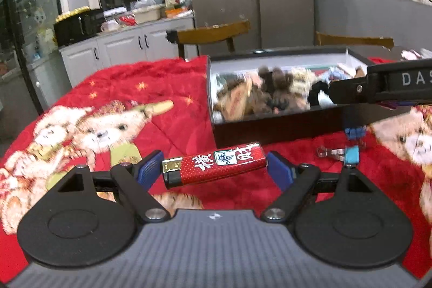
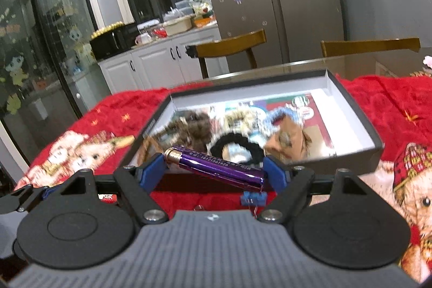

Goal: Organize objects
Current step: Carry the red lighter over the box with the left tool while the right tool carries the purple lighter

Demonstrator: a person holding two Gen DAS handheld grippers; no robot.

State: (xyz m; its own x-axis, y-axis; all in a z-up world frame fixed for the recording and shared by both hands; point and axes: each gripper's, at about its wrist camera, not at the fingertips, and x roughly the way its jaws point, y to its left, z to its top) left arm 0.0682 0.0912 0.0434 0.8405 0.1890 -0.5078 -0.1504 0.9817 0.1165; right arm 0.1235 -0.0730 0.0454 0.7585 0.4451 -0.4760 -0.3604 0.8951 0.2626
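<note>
Lighters are what both grippers have hold of right now. A red lighter [image 1: 214,164] with white characters and a small tile picture on its side lies crosswise between the blue pads of the left gripper [image 1: 213,166], its metal cap against the left pad [image 1: 149,166] and its base against the right one, so the tongs are closed on it end to end. It hangs just above the red blanket [image 1: 167,88] with its bear pictures, a little in front of the near wall of the black box [image 1: 270,128].

The right gripper [image 2: 214,169] clamps a shiny purple lighter [image 2: 216,166] the same way, tilted, cap end higher at the left pad [image 2: 151,169] and base lower at the right. It sits at the near edge of the box [image 2: 351,109], just over the rim. From the left camera the right gripper [image 1: 378,88] shows as a black arm reaching over the box from the right.

Inside the box, on its white floor, lies a heap of hair scrunchies, brown [image 2: 194,126], black [image 2: 237,147], cream and blue, blurred in both views. On the blanket before the box lie a small blue clip [image 1: 352,153] and a metal clip [image 1: 330,152] beside it. Two wooden chairs [image 2: 229,45] stand beyond the table.
</note>
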